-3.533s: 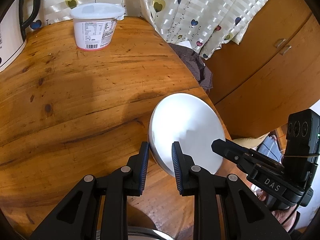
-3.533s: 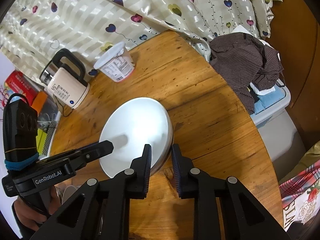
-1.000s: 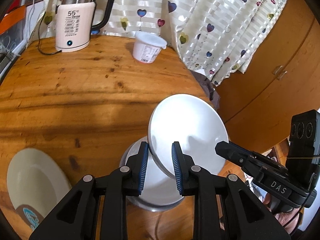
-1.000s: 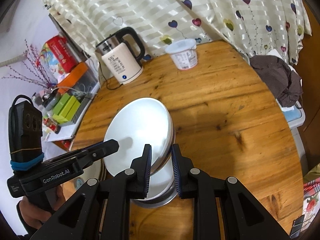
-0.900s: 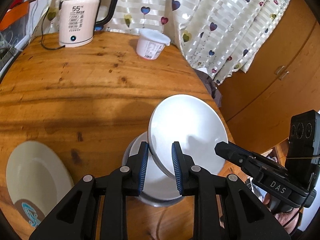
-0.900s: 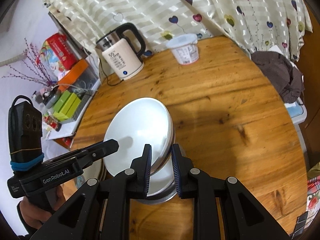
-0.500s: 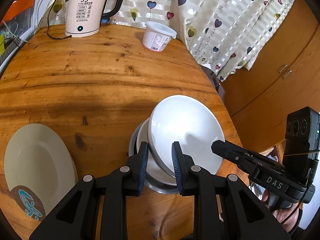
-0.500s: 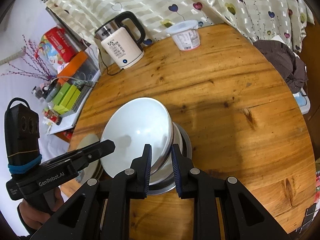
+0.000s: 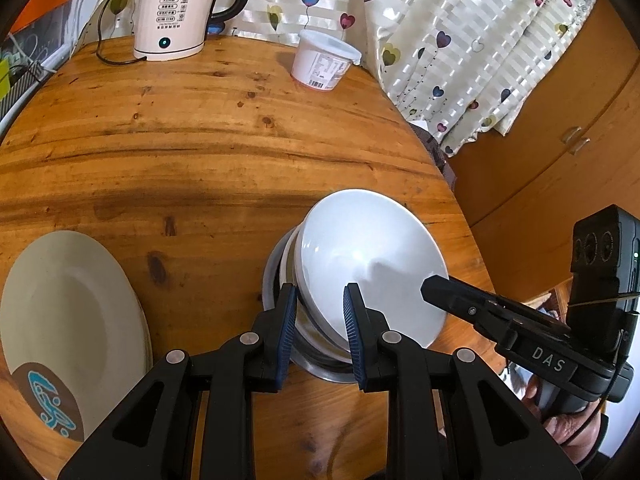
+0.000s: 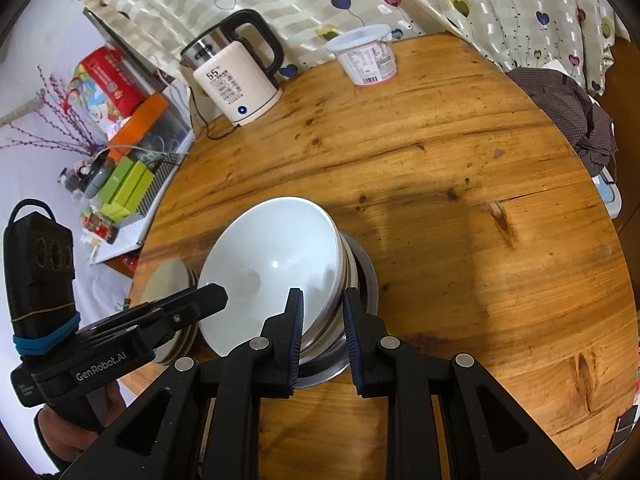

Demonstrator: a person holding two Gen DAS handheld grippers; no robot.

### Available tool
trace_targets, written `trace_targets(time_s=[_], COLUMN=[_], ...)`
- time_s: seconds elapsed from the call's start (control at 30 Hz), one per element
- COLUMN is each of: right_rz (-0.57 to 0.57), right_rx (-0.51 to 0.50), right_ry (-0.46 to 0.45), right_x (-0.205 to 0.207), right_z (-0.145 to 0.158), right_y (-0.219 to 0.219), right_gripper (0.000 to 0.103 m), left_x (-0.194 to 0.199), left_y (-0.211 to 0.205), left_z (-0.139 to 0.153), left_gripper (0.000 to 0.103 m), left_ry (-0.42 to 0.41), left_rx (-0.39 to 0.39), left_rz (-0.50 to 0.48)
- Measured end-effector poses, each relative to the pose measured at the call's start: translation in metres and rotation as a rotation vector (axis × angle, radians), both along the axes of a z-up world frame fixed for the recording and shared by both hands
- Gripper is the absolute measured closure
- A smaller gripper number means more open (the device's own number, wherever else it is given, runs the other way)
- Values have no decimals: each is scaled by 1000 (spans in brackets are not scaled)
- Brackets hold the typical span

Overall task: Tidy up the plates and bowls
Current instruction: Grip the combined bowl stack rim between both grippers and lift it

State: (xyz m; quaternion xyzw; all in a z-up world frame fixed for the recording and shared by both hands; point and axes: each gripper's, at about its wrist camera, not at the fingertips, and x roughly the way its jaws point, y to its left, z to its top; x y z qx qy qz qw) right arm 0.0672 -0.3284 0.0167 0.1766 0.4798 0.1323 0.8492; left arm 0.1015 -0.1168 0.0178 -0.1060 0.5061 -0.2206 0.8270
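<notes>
bowl (image 9: 368,256) in stack (image 9: 280,280) | plate (image 9: 68,320) left | kettle (image 9: 176,8) behind

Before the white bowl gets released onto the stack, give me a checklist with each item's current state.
1. Left hand-held gripper pinching the white bowl rim: ok.
2. Right hand-held gripper pinching the opposite rim: ok.
3. Bowl centred over the stacked bowls: ok.
4. Bowl level: not ok, tilted.
5. Bowl fully seated in the stack: cannot tell.
6. Plate apart from the stack: ok.
</notes>
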Motion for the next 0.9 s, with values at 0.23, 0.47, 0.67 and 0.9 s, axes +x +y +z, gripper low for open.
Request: trace_targets(time_s=[0.23,0.47,0.67,0.9], right_rz=[12,26,36,40], right_rx=[-9,1,14,23], right_ry=[-1,-3,-22,-76], right_x=[2,2,1,-5], right_z=[-2,-3,-4,0], right_y=[0,-2,-6,-17], right_gripper=[82,81,71,59], left_x=[1,1,-1,-5], left_y=[0,2,8,17], left_z=[-1,-2,-5,-5], left_gripper=[79,79,77,76], left_ry=[-13,-24,-38,-73], left_rx=[7,-7,-43,-55], left_rz=[-1,1,6,32])
